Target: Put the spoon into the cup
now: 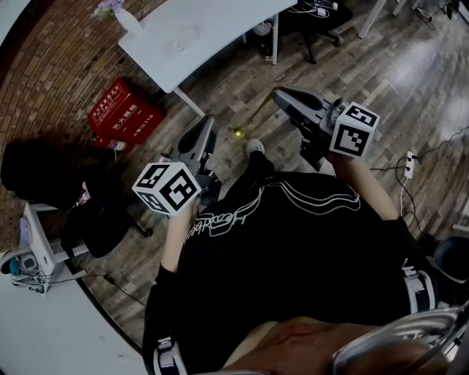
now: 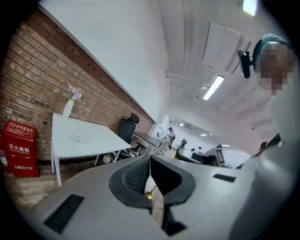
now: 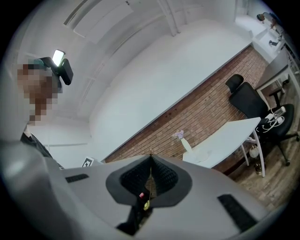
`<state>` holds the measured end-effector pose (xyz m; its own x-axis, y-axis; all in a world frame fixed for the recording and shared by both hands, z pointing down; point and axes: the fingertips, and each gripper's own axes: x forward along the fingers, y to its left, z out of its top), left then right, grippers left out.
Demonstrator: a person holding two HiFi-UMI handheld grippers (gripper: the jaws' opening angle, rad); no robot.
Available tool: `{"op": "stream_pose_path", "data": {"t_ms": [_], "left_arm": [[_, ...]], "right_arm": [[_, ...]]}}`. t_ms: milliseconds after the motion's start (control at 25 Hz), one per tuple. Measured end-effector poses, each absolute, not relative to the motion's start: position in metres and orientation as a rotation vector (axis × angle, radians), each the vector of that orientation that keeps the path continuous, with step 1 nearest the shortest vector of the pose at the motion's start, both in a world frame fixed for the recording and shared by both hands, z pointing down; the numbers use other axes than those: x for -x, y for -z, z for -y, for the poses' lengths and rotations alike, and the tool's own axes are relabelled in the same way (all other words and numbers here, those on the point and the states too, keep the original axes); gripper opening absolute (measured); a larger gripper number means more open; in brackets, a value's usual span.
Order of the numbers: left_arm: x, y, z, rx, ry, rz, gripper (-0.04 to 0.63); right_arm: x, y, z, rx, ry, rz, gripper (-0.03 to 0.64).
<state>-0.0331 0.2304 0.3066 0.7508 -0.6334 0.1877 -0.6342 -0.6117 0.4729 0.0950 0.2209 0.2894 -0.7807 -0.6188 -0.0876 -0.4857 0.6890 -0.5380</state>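
— Where's the spoon (image 1: 249,121)?
— It's slim and gold, pinched by its handle tip in the right gripper (image 1: 278,94), slanting down with the bowl lowest, over the wood floor (image 1: 352,66).
— And the cup (image 1: 183,36)?
— It's clear glass, upright on the white table (image 1: 220,18), well apart from the spoon.

My head camera looks steeply down over left claw (image 1: 207,124) and right claw (image 1: 280,94), whose cameras tilt upward, all sharing the worktop (image 1: 198,33).
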Motion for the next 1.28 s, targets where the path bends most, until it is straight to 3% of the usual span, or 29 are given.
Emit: {"op": "stream_pose_path", "data": {"t_ms": [880, 1280], "left_arm": [[0.052, -0.336, 0.067, -2.348, 0.002, 0.991, 0.008], [0.066, -0.335, 0.149, -2.335, 0.023, 1.008, 0.008]], "right_arm": [[-0.085, -0.314, 0.075, 0.869, 0.84, -2.619, 0.0], [-0.078, -0.312, 0.161, 0.881, 0.868, -2.611, 0.0]]}}
